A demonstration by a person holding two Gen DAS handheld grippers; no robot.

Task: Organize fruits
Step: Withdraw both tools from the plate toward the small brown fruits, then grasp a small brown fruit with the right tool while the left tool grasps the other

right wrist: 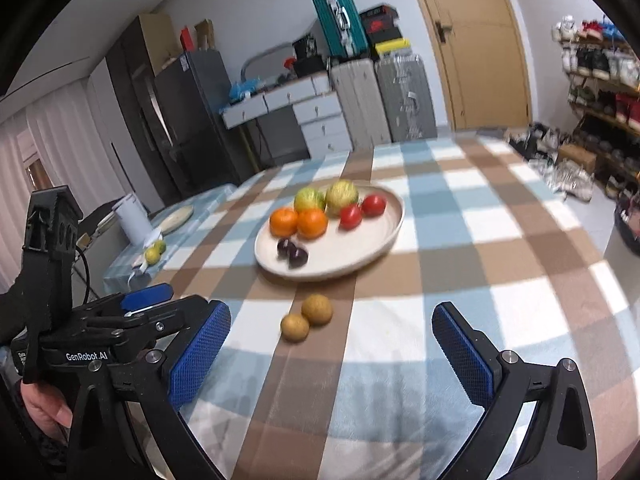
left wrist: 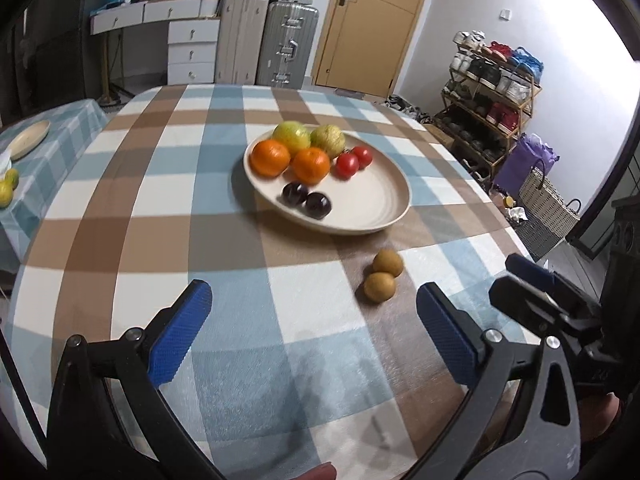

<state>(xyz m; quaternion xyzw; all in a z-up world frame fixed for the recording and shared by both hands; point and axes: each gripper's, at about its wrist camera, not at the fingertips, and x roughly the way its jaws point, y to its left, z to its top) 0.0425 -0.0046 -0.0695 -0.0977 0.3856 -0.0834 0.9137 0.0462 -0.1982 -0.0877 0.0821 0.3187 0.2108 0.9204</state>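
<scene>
Kiwis: two brown kiwis lie touching each other on the checked cloth, off the plate, just beside its rim at about 5 o'clock as the left camera sees it.
Plate: a cream plate sits mid-table, its right half bare.
Fruit on plate: two oranges side by side at 10 o'clock; two green-yellow fruits behind them at 12; two tomatoes touching at 1 to 2 o'clock; two dark plums touching near the front rim at 7.
Left gripper: jaws spread wide, nothing between the blue pads, over the cloth short of the kiwis, which lie nearer its right finger.
Right gripper: also wide apart and empty, the kiwis ahead between its fingers, nearer the left one.
Table: blue, brown and white checked cloth.
Side table: at 9 o'clock, a second plate and a couple of citrus fruits.
Room: suitcases, a door and a shoe rack beyond the table.
</scene>
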